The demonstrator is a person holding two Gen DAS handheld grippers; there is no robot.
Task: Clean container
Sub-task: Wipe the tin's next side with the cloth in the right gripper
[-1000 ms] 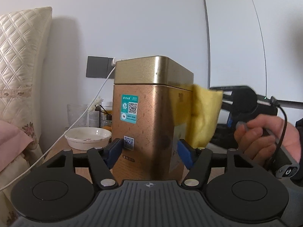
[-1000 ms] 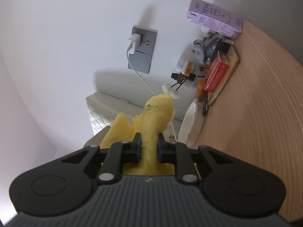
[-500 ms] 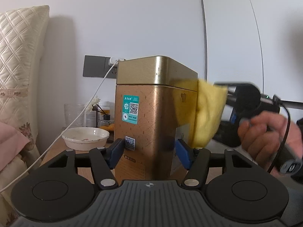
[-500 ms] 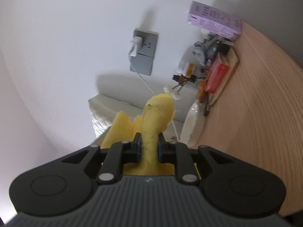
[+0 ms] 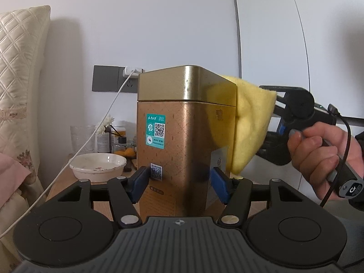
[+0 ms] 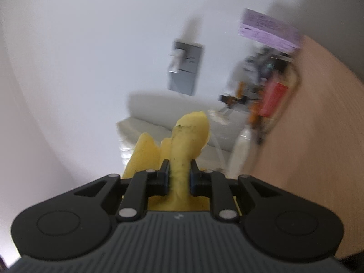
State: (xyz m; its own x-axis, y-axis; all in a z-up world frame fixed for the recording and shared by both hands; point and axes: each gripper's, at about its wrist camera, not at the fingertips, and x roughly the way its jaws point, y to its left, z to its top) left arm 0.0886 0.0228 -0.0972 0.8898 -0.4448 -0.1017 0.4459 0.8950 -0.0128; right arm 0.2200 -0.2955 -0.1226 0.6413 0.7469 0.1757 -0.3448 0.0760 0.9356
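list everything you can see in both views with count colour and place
tin container: 1, gold, upright on the table, clamped low between the left gripper's pads
cloth: 1, yellow, against the tin's right side
bowl: 1, white, left of the tin
glass: 1, clear, behind the bowl
wall socket: 1, grey, white charger and cable plugged in
box: 1, purple, far end of table, blurred
table: 1, light wood
pillow: 1, cream quilted, far left
left gripper: black, blue pads
right gripper: black, pinching the cloth
hand: 1, holding the right gripper's handle
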